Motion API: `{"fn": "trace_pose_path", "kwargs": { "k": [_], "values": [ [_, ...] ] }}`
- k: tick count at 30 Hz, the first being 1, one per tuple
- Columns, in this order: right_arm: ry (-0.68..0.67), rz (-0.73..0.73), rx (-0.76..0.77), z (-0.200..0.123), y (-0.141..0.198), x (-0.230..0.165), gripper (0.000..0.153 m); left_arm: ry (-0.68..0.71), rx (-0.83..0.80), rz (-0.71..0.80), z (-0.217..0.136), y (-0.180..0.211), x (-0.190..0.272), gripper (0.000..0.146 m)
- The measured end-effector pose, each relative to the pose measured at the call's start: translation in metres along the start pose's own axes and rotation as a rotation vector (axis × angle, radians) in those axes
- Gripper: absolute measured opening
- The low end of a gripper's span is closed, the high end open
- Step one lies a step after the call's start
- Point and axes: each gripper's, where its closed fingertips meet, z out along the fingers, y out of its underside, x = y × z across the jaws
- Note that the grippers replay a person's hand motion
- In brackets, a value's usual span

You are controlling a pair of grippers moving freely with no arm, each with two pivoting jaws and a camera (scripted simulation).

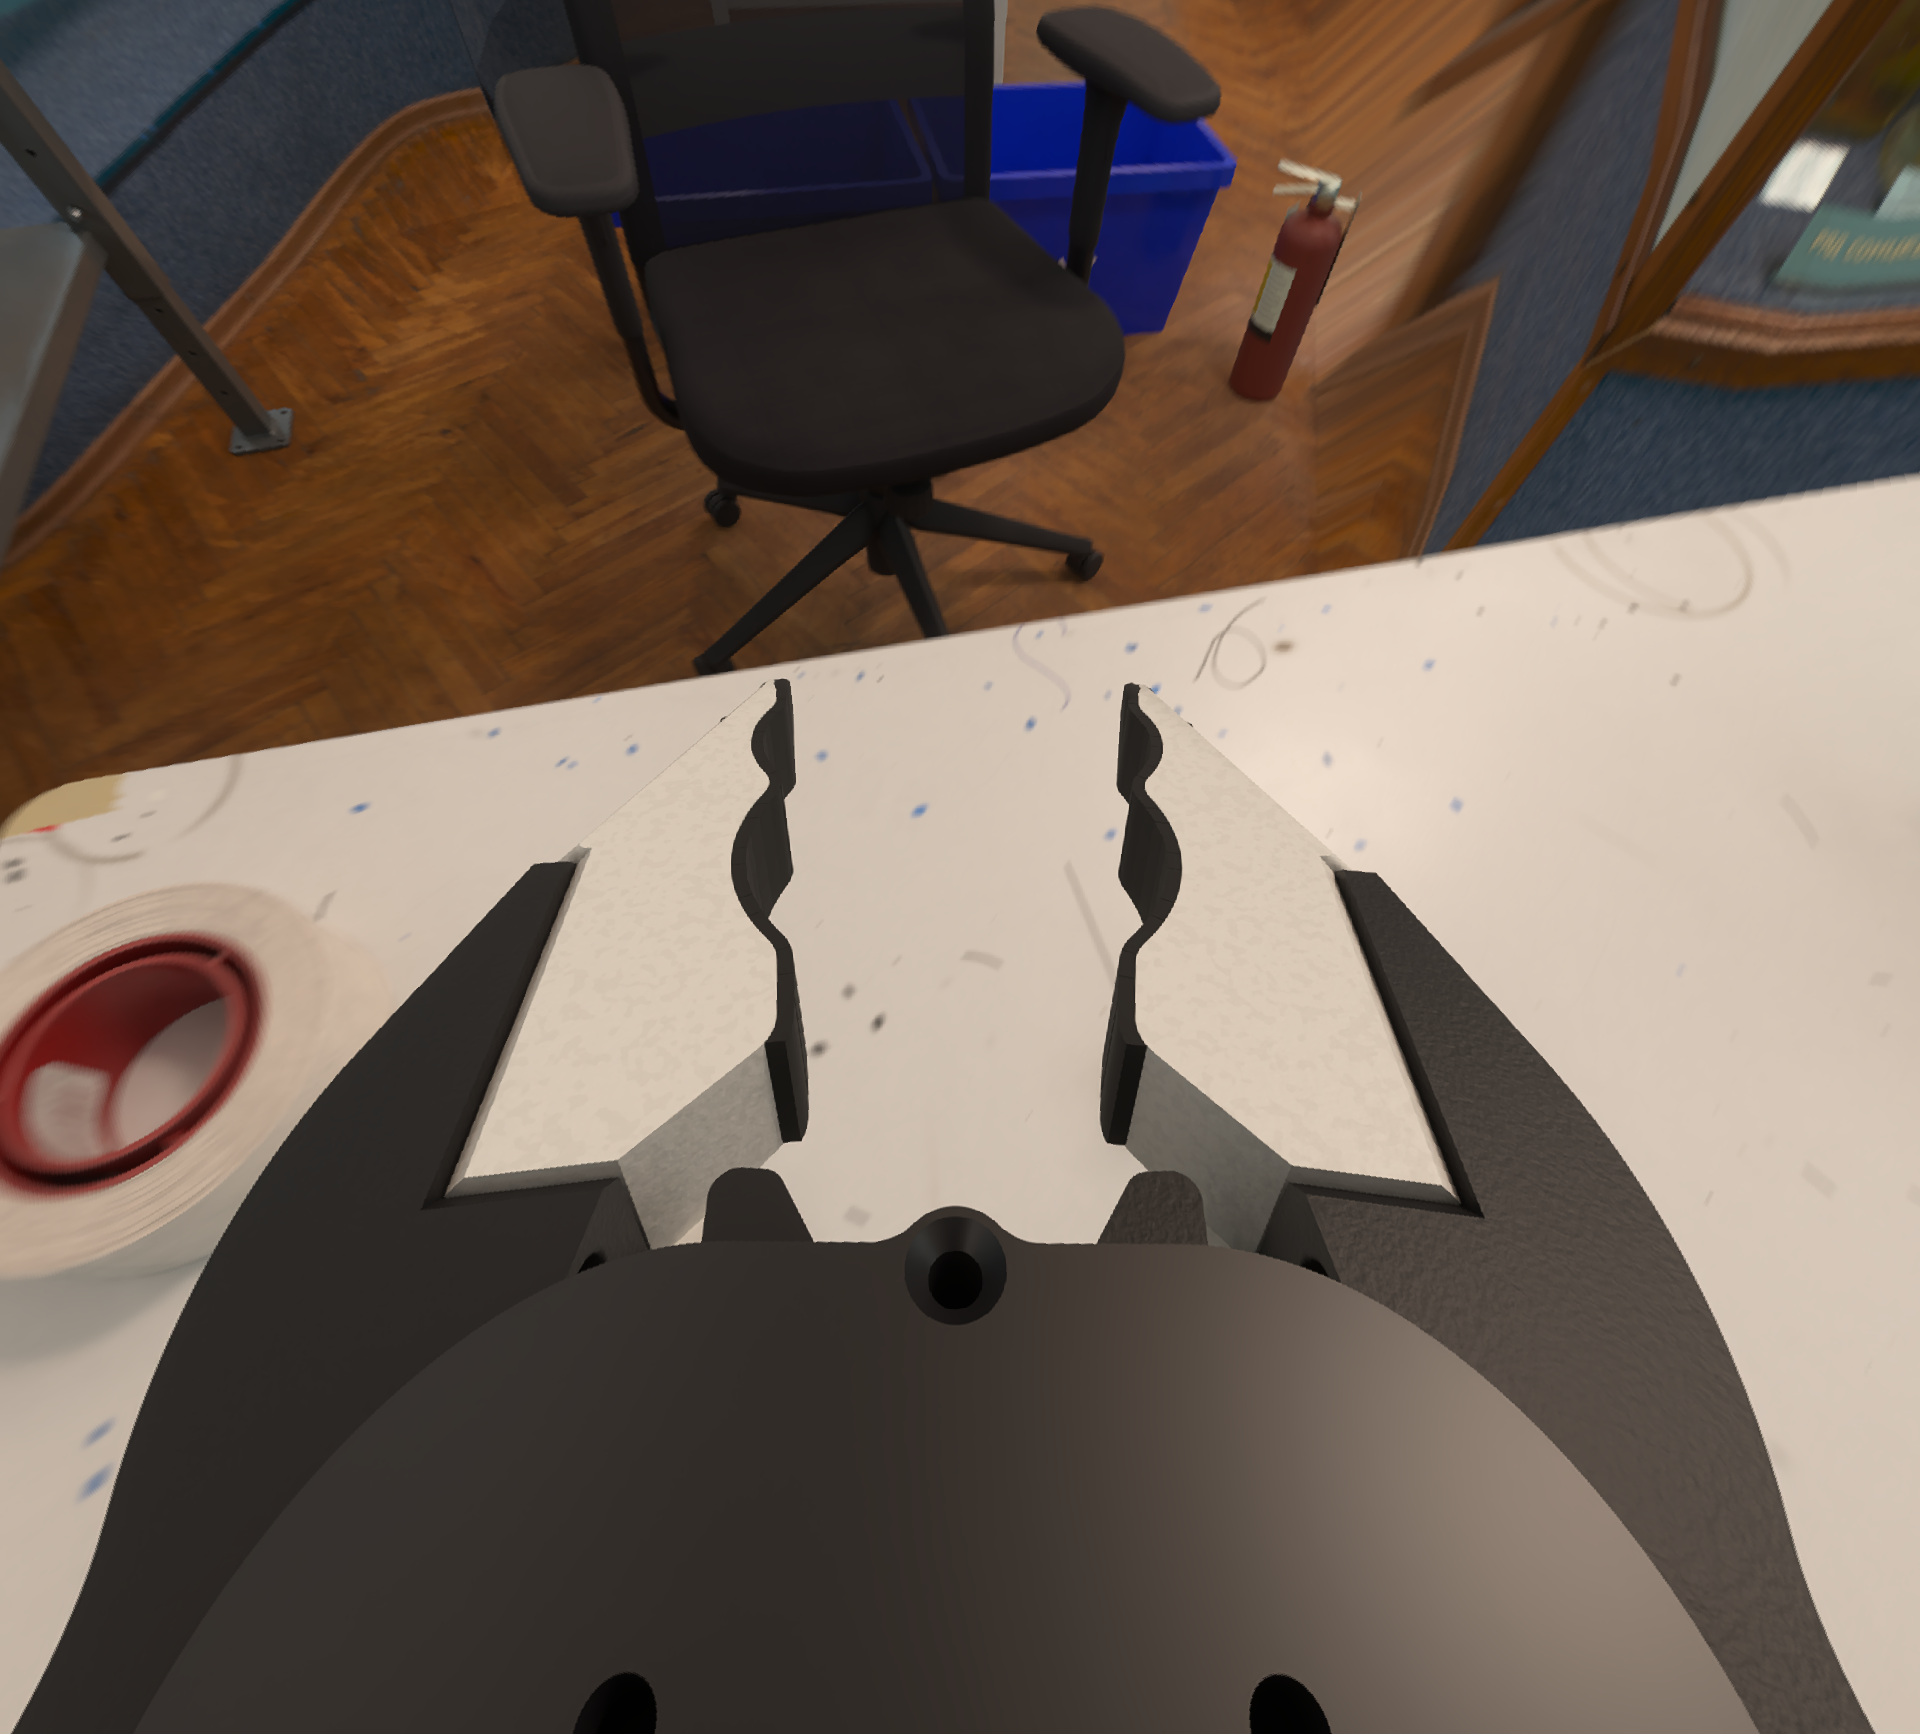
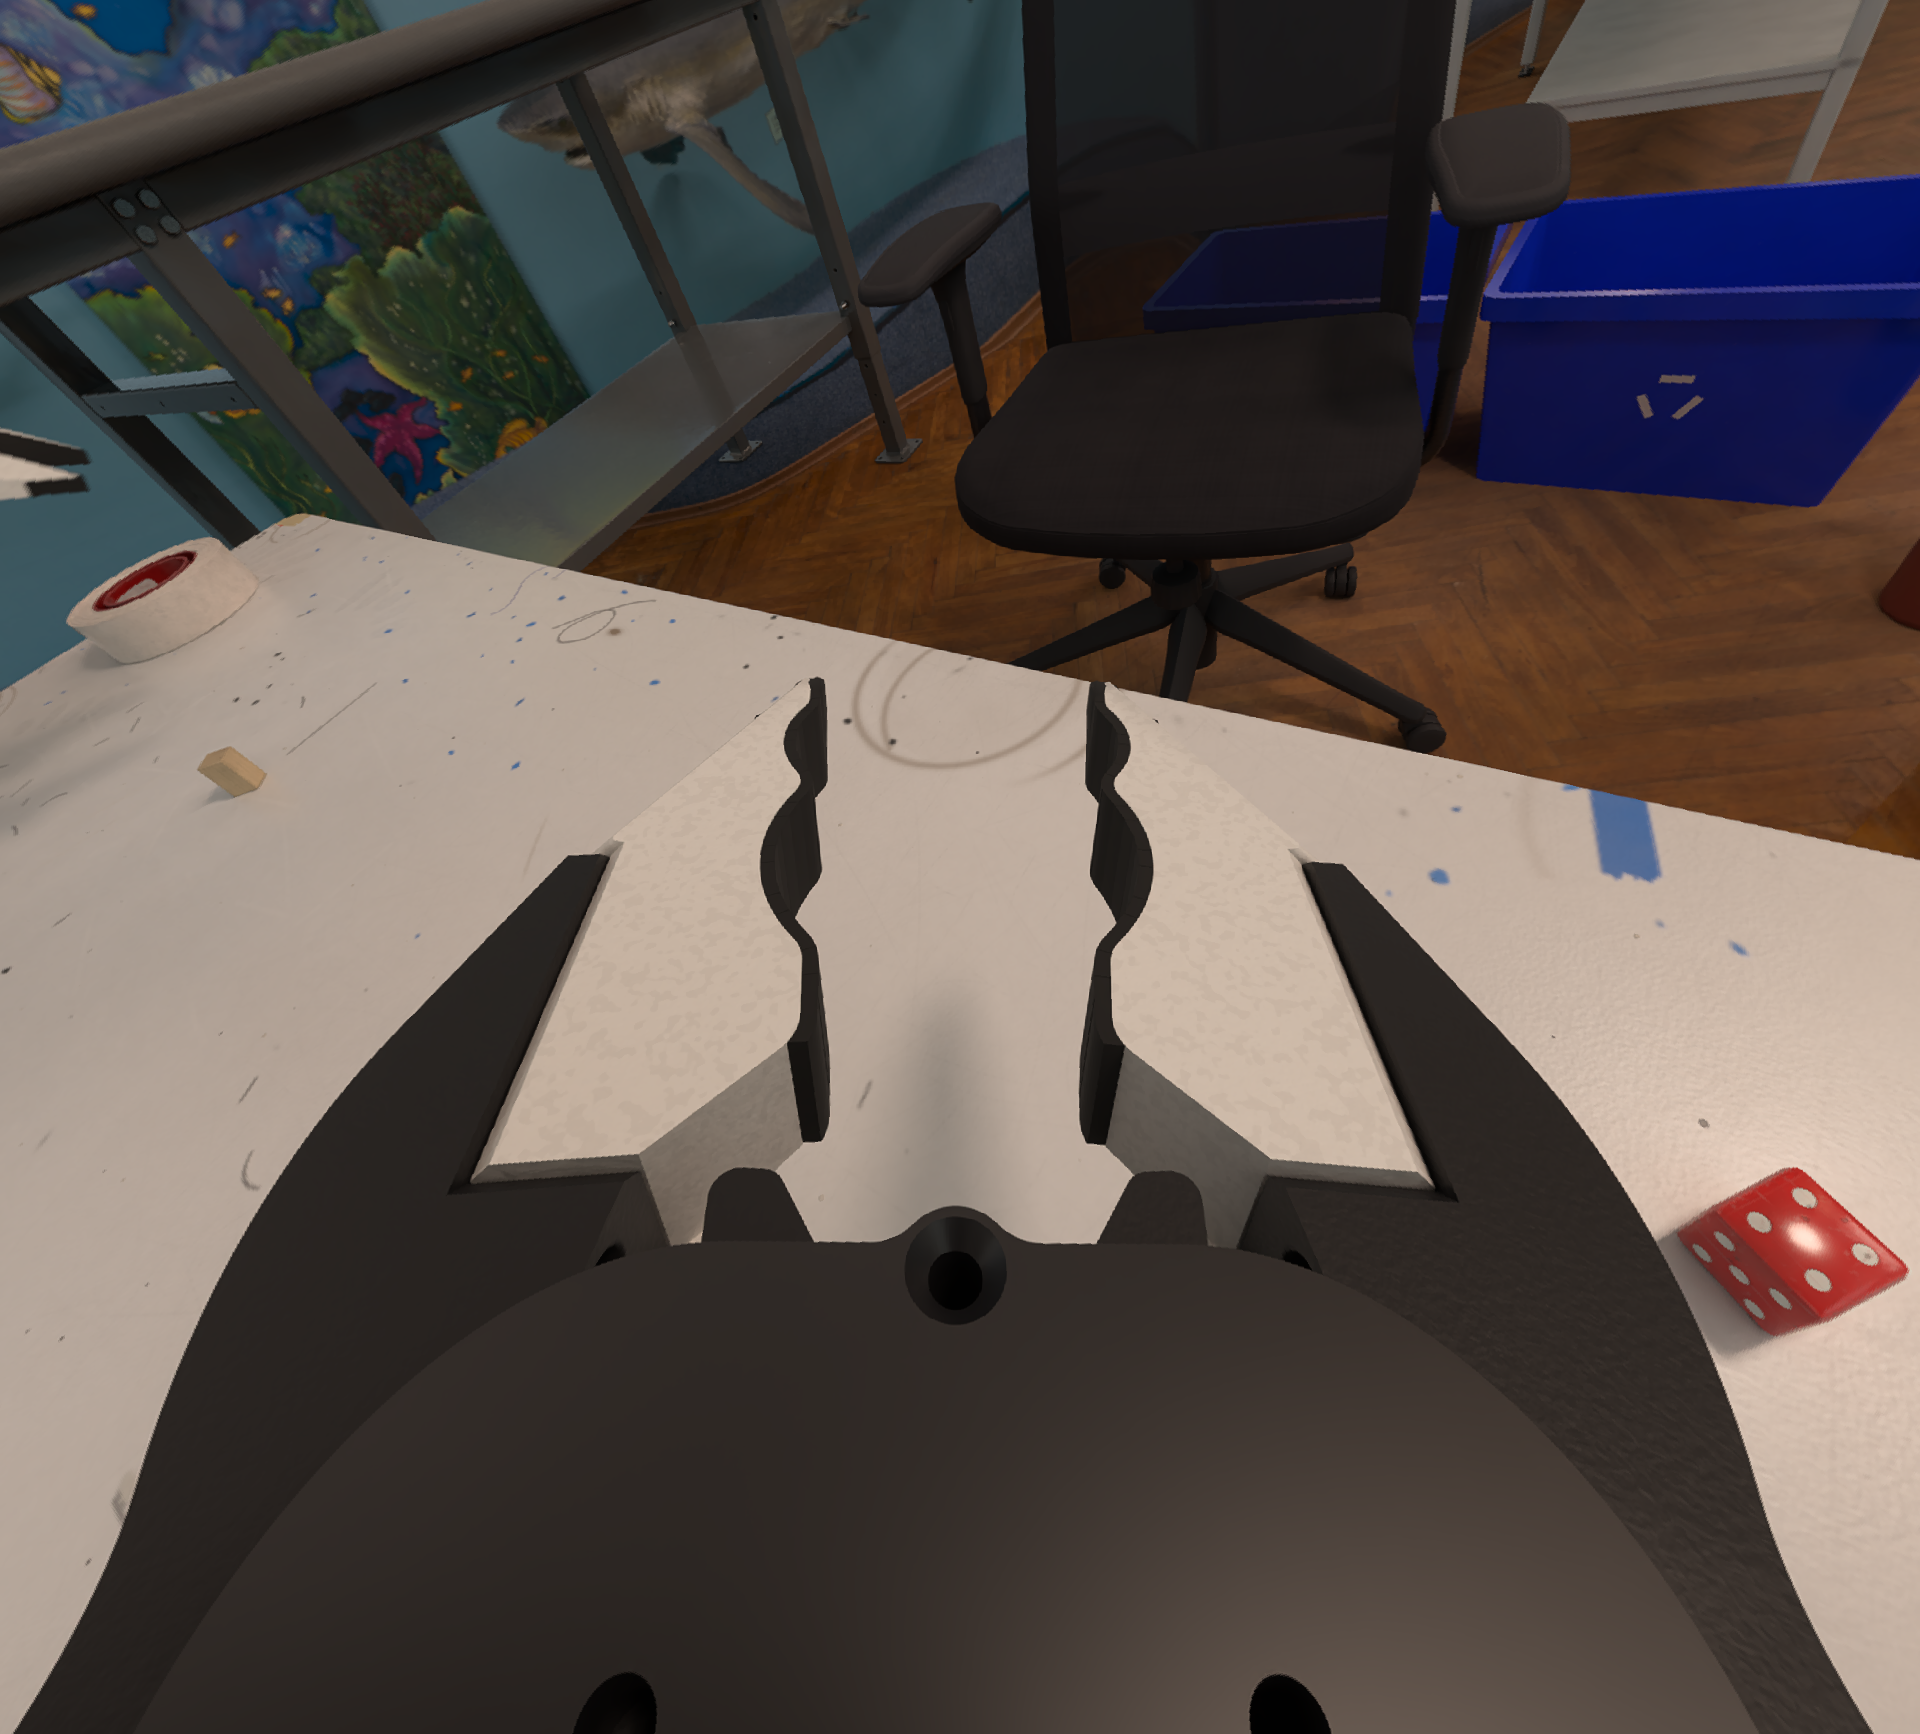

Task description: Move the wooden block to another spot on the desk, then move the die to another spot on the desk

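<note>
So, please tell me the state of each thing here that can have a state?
left gripper: jaws open, empty, over the bare desk
right gripper: jaws open, empty
wooden block: lying on the desk, not held
die: resting on the desk, not held
tape roll: lying flat near the desk corner

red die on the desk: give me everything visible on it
The red die, a glossy plastic-looking cube with white pips, shows only in the right wrist view. It rests flat on the white speckled desk, one corner turned toward the camera, right of the open right gripper and beside its dark body. Nothing but the desk touches it.
</note>
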Motion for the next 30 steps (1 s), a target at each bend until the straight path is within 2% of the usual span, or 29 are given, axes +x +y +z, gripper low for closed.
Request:
{"fn": "trace_pose_path", "kwargs": {
  "k": [4,8,11,14,21,24,30],
  "values": [
    [-0.011,0.001,-0.009,0.002,0.002,-0.002,0.05,0.002,-0.11,0.067,-0.026,0.035,-0.009,0.063],
    [-0.007,-0.017,-0.014,0.004,0.003,-0.004,0.05,0.129,-0.277,0.103,-0.038,0.087,0.02,0.063],
    [-0.015,-0.016,-0.014,0.005,0.003,-0.006,0.049,0.246,-0.304,0.146,-0.039,0.105,0.046,0.063],
    [-0.017,-0.022,-0.02,0.005,0.004,-0.006,0.049,0.312,-0.312,0.216,-0.031,0.109,0.061,0.063],
    [0.001,-0.048,-0.018,0.004,0.004,-0.003,0.048,0.305,-0.386,0.367,0.009,0.118,0.064,0.063],
    [0.003,-0.047,-0.017,0.003,0.004,-0.002,0.047,0.32,-0.411,0.415,0.011,0.125,0.063,0.063],
    [-0.01,-0.046,-0.022,0.005,0.004,-0.004,0.046,0.33,-0.4,0.413,0.01,0.125,0.061,0.058]
  ]
}}
